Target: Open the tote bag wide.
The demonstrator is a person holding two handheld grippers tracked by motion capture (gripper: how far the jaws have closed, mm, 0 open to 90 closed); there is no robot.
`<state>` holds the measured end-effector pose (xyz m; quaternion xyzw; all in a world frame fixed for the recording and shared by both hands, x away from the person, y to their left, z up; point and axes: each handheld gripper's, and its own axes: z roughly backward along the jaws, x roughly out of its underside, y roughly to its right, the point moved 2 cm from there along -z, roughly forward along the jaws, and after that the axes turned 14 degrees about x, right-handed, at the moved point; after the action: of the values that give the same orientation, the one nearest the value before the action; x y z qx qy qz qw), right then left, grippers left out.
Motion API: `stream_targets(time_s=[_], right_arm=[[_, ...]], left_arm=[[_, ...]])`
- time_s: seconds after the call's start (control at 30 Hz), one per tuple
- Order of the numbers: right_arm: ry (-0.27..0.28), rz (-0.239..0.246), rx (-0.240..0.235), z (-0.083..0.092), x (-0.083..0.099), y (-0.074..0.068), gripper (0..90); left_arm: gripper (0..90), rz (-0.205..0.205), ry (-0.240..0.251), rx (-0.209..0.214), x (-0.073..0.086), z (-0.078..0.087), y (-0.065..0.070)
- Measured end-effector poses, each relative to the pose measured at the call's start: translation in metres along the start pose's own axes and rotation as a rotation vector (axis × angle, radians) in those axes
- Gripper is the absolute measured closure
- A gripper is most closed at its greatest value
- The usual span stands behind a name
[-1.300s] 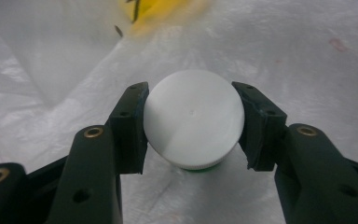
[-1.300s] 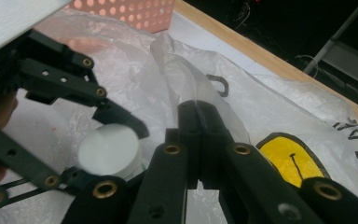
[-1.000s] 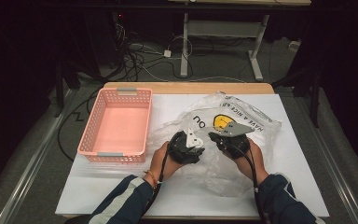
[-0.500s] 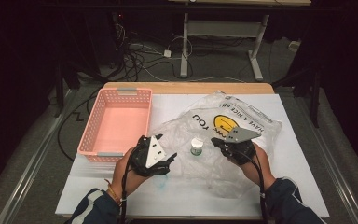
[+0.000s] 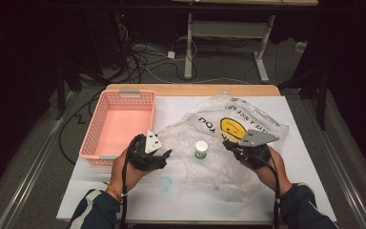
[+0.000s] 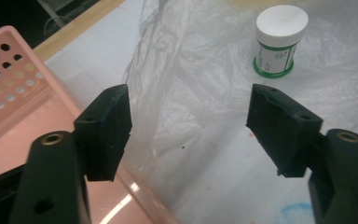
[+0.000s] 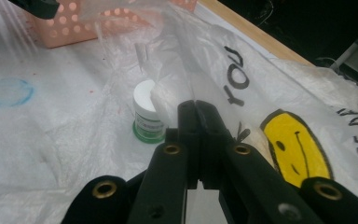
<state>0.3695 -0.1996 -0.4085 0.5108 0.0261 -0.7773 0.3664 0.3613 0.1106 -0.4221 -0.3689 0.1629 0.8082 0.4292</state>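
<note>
The right gripper (image 5: pixel 229 145) had its jaws pressed together on the bag (image 5: pixel 262 125), apparently lifting its edge to keep the mouth open. The jar (image 5: pixel 200 150) stood upright at the bag's mouth, at the left gripper's (image 5: pixel 164 155) three o'clock. That gripper's jaws stood spread and empty, having just been closing a little, likely readying to take the jar toward the basket (image 5: pixel 106 129) at its eleven o'clock.

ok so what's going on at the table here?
A person works a clear plastic bag with two handheld grippers. The right gripper is shut on a fold of the bag. The left gripper is open with nothing between its jaws, which have just been closing a little, beside the pink basket. A small white-capped jar stands upright on the table between the grippers.
</note>
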Motion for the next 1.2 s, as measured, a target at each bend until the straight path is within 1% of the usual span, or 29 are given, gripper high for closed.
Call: stream_targets(time_s=[0.07, 0.2, 0.23, 0.27, 0.3, 0.33, 0.37, 0.4, 0.43, 0.47, 0.5, 0.53, 0.57, 0.6, 0.67, 0.7, 0.77, 0.8, 0.83, 0.93, 0.97, 1.0, 1.03, 1.07, 1.1, 1.13, 1.17, 1.2], right_arm=[[-0.002, -0.006, 0.01, 0.003, 0.001, 0.003, 90.0], [0.006, -0.023, 0.025, 0.007, 0.003, 0.01, 90.0], [0.008, -0.026, 0.028, 0.008, 0.003, 0.011, 90.0], [0.013, -0.028, 0.03, 0.009, 0.002, 0.013, 90.0], [0.016, -0.027, 0.035, 0.01, 0.002, 0.015, 90.0], [0.021, -0.031, 0.036, 0.011, 0.002, 0.017, 90.0], [0.024, -0.043, 0.037, 0.013, 0.002, 0.019, 90.0], [0.029, -0.045, 0.043, 0.014, 0.002, 0.021, 90.0], [0.031, -0.047, 0.042, 0.015, 0.002, 0.022, 90.0], [0.033, -0.05, 0.04, 0.015, 0.003, 0.023, 90.0], [0.033, -0.049, 0.042, 0.015, 0.003, 0.023, 90.0], [0.031, -0.049, 0.041, 0.015, 0.003, 0.023, 90.0], [0.029, -0.05, 0.038, 0.014, 0.003, 0.022, 90.0], [0.031, -0.046, 0.038, 0.013, 0.003, 0.021, 90.0], [0.027, -0.037, 0.038, 0.012, 0.004, 0.02, 90.0], [0.026, -0.036, 0.039, 0.012, 0.004, 0.019, 90.0], [0.023, -0.031, 0.04, 0.011, 0.004, 0.018, 89.9], [0.02, -0.033, 0.042, 0.01, 0.005, 0.017, 89.9], [0.019, -0.031, 0.037, 0.01, 0.005, 0.017, 90.0], [0.011, -0.03, 0.043, 0.008, 0.006, 0.017, 90.0], [0.009, -0.03, 0.042, 0.008, 0.006, 0.018, 90.0], [0.007, -0.028, 0.043, 0.008, 0.007, 0.018, 90.0], [0.006, -0.026, 0.046, 0.008, 0.007, 0.018, 90.0], [0.006, -0.025, 0.046, 0.008, 0.007, 0.018, 90.0], [0.007, -0.023, 0.046, 0.008, 0.006, 0.019, 90.0], [0.008, -0.023, 0.049, 0.009, 0.006, 0.019, 90.0], [0.009, -0.028, 0.046, 0.01, 0.006, 0.02, 90.0], [0.014, -0.026, 0.042, 0.011, 0.006, 0.021, 90.0]], left_arm=[[32.4, -0.006, -0.007, -0.006, -0.004, -0.004, -0.001], [34.8, 0.025, -0.03, -0.002, -0.008, -0.014, -0.005], [37.3, 0.031, -0.034, 0.003, -0.008, -0.016, -0.005], [38.7, 0.03, -0.045, -0.004, -0.008, -0.017, -0.006], [38.9, 0.035, -0.046, -0.005, -0.008, -0.018, -0.006], [43.3, 0.036, -0.044, 0.003, -0.008, -0.019, -0.006], [51.5, 0.035, -0.048, 0.004, -0.008, -0.019, -0.006], [53.7, 0.036, -0.049, 0.0, -0.008, -0.019, -0.006], [61.1, 0.03, -0.04, 0.007, -0.008, -0.018, -0.006], [70.6, 0.033, -0.033, 0.018, -0.008, -0.018, -0.007], [72.4, 0.031, -0.035, 0.019, -0.008, -0.017, -0.007], [79.2, 0.024, -0.033, 0.026, -0.008, -0.016, -0.007], [84.4, 0.036, -0.024, 0.043, -0.007, -0.015, -0.006], [87.3, 0.028, -0.019, 0.045, -0.007, -0.013, -0.005], [87.4, 0.015, -0.007, 0.045, -0.007, -0.008, -0.004], [87.4, 0.002, 0.005, 0.034, -0.007, -0.004, -0.004], [87.4, -0.015, 0.023, 0.025, -0.007, 0.003, -0.003], [87.3, -0.015, 0.036, 0.022, -0.006, 0.006, -0.003], [87.3, -0.017, 0.052, 0.006, -0.007, 0.009, -0.003], [87.2, -0.026, 0.093, 0.009, -0.01, 0.017, -0.002], [87.0, -0.038, 0.109, 0.003, -0.01, 0.019, -0.001], [78.1, -0.041, 0.113, -0.017, -0.011, 0.019, 0.0], [64.2, -0.039, 0.111, -0.031, -0.013, 0.018, 0.0], [54.8, -0.036, 0.098, -0.031, -0.014, 0.016, 0.0], [47.2, -0.039, 0.081, -0.039, -0.014, 0.013, 0.0], [35.3, -0.04, 0.062, -0.045, -0.015, 0.009, 0.0], [27.4, -0.039, 0.04, -0.044, -0.016, 0.005, 0.0], [26.6, -0.035, 0.027, -0.03, -0.016, 0.0, -0.001]])
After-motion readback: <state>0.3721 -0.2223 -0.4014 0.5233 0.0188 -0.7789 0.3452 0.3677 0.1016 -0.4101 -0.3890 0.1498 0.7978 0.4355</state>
